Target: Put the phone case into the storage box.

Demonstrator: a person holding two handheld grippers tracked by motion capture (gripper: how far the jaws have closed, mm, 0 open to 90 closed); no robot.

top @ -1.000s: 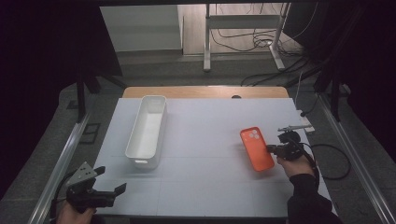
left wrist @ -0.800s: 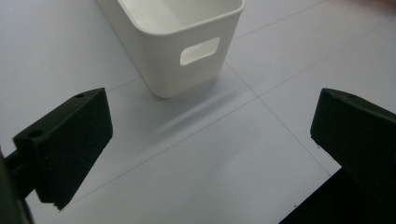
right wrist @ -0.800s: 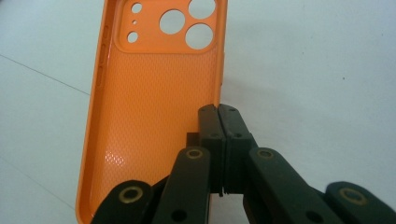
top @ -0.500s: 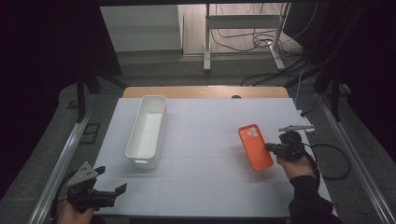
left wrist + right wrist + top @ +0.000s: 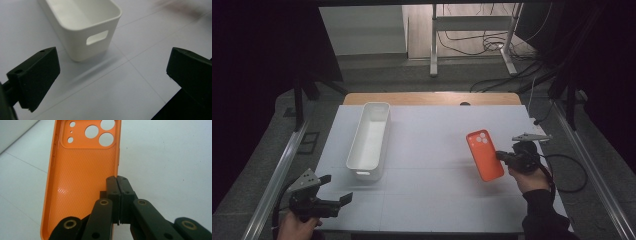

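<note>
My right gripper (image 5: 117,180) is closed tight on the long edge of the orange phone case (image 5: 82,177). In the right gripper view I see the two black jaws pressed together with only the thin side wall of the case between them. The case is empty; I look into its textured inside and through the round camera holes at the far end. In the high view the case (image 5: 484,155) is lifted a little over the right part of the white table (image 5: 432,150), tilted, with the camera holes pointing away from me.

My left gripper (image 5: 334,192) hangs low at the near left corner of the table with its jaws wide apart and nothing between them. Just beyond it stands the white bin (image 5: 82,27), long and narrow, with a handle slot in its near end. It looks empty, as far as I can see inside.

I judge the step is to carry the case over to the bin. The grip is only on a soft thin edge, so I should move slowly, keep the wrist steady so the case does not swing or slip, and lower it inside the walls before I release.

I can read no brand, label or writing on the case or on the bin.
</note>
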